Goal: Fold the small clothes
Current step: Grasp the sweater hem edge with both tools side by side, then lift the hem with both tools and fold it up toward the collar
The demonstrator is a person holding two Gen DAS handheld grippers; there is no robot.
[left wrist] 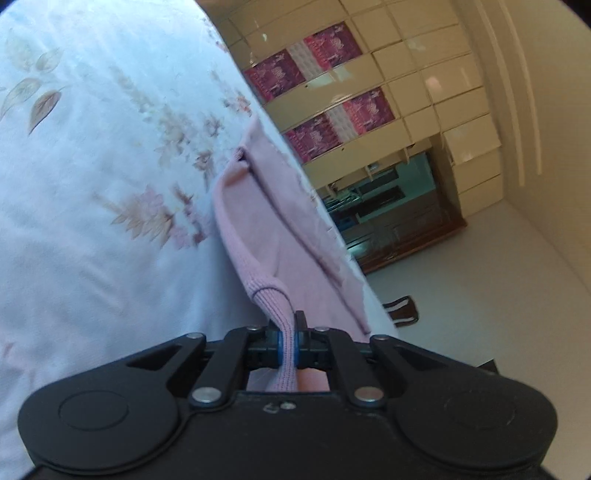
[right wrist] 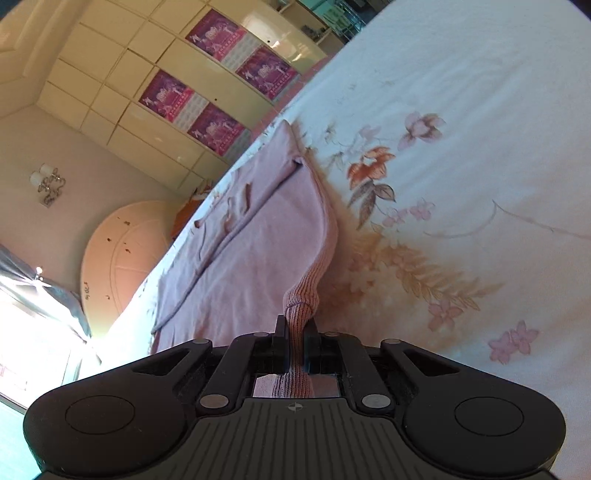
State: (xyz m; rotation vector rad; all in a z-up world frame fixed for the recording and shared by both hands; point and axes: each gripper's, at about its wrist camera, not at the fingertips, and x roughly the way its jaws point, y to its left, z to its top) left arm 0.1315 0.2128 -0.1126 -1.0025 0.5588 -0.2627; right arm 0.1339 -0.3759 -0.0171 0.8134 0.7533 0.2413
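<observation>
While both grippers pinch ribbed hems of a pink garment [left wrist: 291, 236], the cloth lies stretched across a floral bedsheet [left wrist: 92, 166] near the edge of the bed. The left gripper [left wrist: 289, 345] has its fingers closed tight on a ribbed fold; the right gripper [right wrist: 295, 349] likewise clamps a ribbed cuff between narrow fingers. Behind stand cream cabinets [right wrist: 122, 96] carrying purple posters [right wrist: 214, 33].

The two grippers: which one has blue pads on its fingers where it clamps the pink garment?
The left gripper: blue pads squeeze the pink garment. The right gripper grips the ribbed hem with plain black fingers.
</observation>
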